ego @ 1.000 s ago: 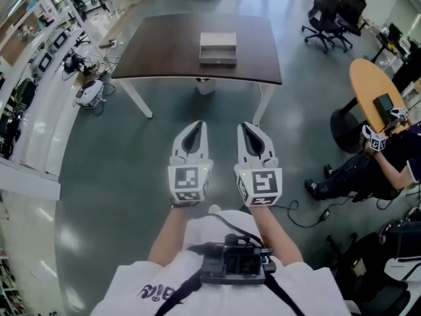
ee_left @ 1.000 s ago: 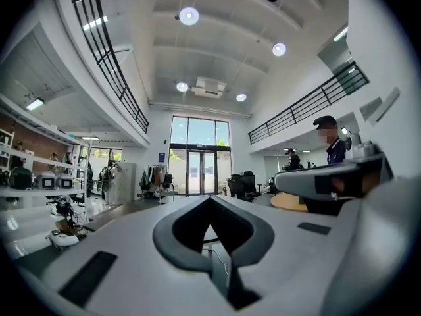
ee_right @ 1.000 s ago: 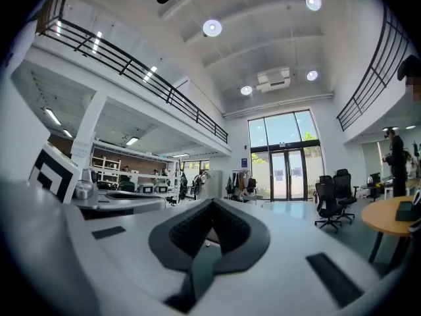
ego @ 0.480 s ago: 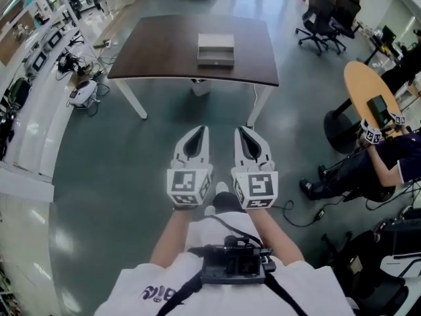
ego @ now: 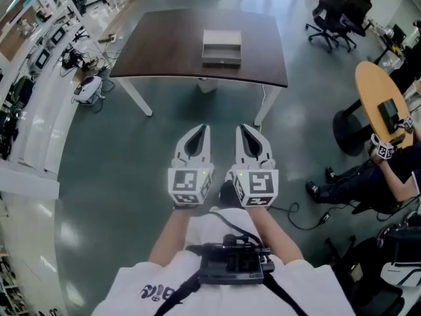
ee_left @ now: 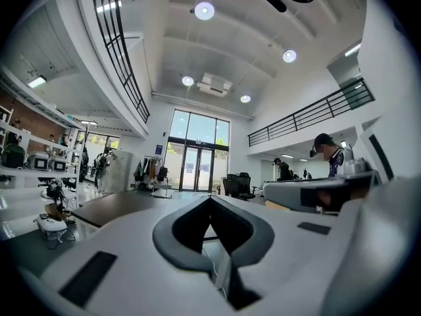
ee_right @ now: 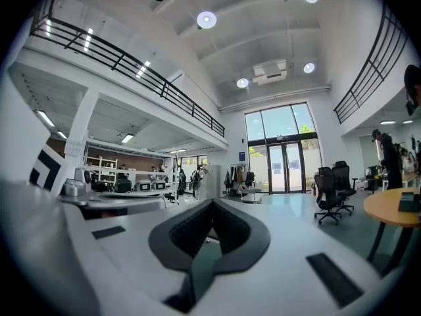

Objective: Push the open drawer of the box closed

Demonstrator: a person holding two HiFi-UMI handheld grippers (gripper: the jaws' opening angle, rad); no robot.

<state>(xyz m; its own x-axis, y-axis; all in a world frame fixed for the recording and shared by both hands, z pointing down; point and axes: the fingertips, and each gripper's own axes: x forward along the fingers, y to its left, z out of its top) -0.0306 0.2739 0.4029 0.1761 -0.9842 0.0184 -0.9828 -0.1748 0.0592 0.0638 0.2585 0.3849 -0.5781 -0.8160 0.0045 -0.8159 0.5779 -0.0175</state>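
Two grippers hang side by side over the grey floor (ego: 131, 170) in the head view, well short of the dark brown bench with white legs (ego: 164, 45) at twelve o'clock. The left gripper (ego: 205, 128) and the right gripper (ego: 240, 128) both point toward that bench, each with its fingers drawn together to a tip and holding nothing. On the bench, toward its near edge, sits a grey rectangular box (ego: 222, 39), and its drawer (ego: 221, 60) juts out on the side facing the grippers. At three o'clock a seated person (ego: 385, 170) is beside a round wooden table (ego: 381, 97), and black office chairs (ego: 335, 12) stand at about one o'clock.

In the left gripper view, the left gripper (ee_left: 210, 200) has its fingers (ee_left: 181, 226) meeting at the tip, with nothing between them. The bench top (ee_left: 118, 206) lies at about nine o'clock.

In the right gripper view, the right gripper (ee_right: 212, 203) likewise has its fingers (ee_right: 240, 232) pressed together and carries nothing. A black office chair (ee_right: 331, 189) and the round wooden table (ee_right: 395, 210) lie at three o'clock.
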